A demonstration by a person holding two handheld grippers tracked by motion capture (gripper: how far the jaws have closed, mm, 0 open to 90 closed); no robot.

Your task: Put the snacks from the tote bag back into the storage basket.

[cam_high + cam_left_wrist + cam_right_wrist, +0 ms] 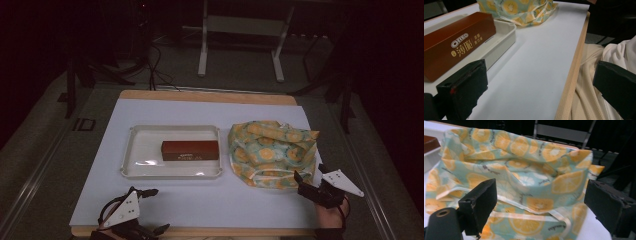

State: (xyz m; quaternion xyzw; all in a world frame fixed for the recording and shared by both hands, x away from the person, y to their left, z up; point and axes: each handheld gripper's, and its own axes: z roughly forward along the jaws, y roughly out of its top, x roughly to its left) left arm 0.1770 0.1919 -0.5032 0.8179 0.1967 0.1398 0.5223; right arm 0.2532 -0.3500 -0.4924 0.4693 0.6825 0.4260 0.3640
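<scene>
A brown Oreo box (190,150) lies flat in a white tray (131,160) left of the table's middle. To the right of the tray sits a crumpled cloth bag (272,152) printed with orange slices. My left gripper (156,210) is open at the front left edge, clear of the tray, with nothing between its jaws. In the left gripper view the box (454,47) and tray (501,37) lie ahead and to the left of the open gripper (541,85). My right gripper (310,173) stands open at the bag's front right corner. The bag (524,182) lies just beyond that gripper (544,202).
A white sheet (200,200) covers the wooden table, whose front edge (571,75) runs beside the person's cream clothing (594,75). Metal stand legs (202,60) and cables stand on the dark floor behind the table.
</scene>
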